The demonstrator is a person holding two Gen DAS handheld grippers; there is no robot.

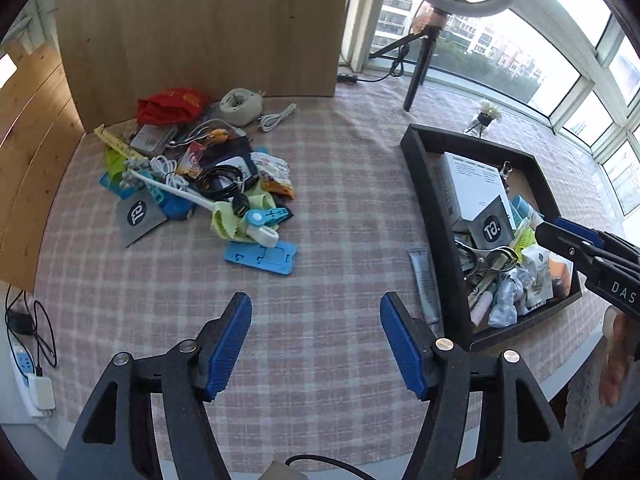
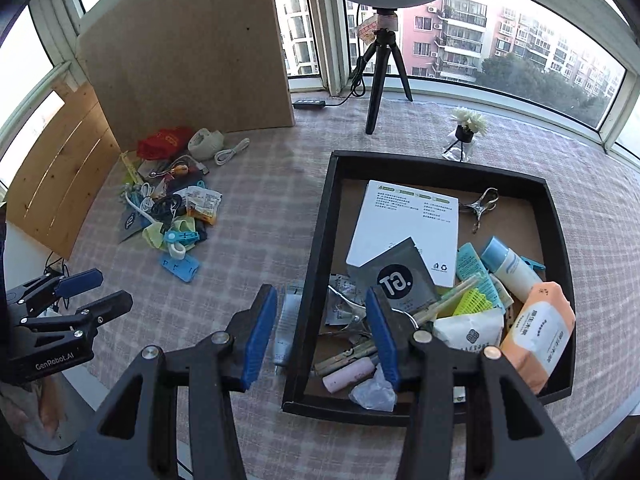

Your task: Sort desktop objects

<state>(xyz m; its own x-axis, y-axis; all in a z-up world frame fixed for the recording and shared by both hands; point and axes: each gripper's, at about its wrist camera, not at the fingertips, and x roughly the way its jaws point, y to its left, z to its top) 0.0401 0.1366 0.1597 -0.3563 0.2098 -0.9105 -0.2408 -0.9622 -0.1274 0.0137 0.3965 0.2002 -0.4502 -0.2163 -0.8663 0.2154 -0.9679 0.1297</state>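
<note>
A pile of small desktop objects (image 1: 200, 184) lies on the checked tablecloth, far left of centre; it also shows in the right wrist view (image 2: 168, 208). A black tray (image 2: 320, 248) on the right holds a white box (image 2: 404, 224), packets, tubes and clips; it shows in the left wrist view too (image 1: 424, 200). A grey tube (image 2: 286, 324) lies on the cloth against the tray's left wall. My left gripper (image 1: 316, 344) is open and empty above bare cloth. My right gripper (image 2: 322, 336) is open and empty, straddling the tray's left wall above the tube.
A brown board (image 1: 200, 28) stands behind the pile. A ring light tripod (image 2: 382, 76) and a small flower vase (image 2: 466, 128) stand at the back by the windows. A power strip (image 1: 32, 376) lies off the table's left edge.
</note>
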